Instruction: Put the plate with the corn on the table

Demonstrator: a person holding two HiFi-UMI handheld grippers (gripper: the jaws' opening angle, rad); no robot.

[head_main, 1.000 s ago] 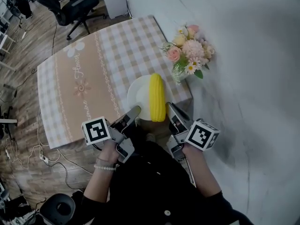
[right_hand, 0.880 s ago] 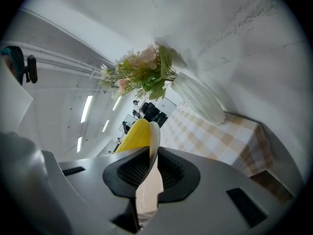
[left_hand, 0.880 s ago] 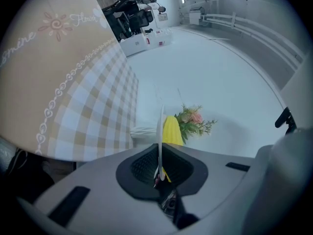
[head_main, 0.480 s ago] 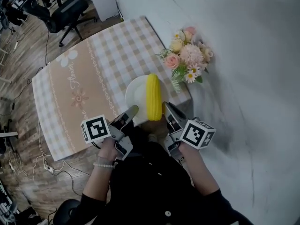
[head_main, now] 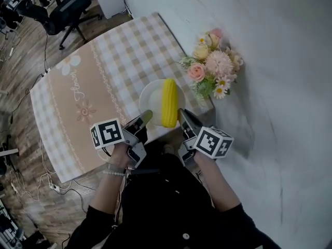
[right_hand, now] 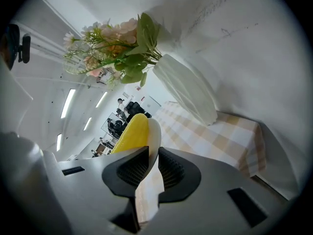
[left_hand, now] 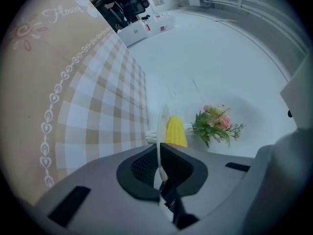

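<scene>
White, thin-rimmed plate bearing ribbed yellow corn is pinched by the left gripper, just tightened, and right gripper.

We hold our left gripper on the near left edge of the plate. Our right gripper is on its near right edge. Both pairs of jaws pinch the plate's edge tight. Our left arm and right arm reach toward the plate.

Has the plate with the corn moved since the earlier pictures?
Yes. Judged against the flowers, the plate has moved farther in over the table, away from its near edge.
</scene>
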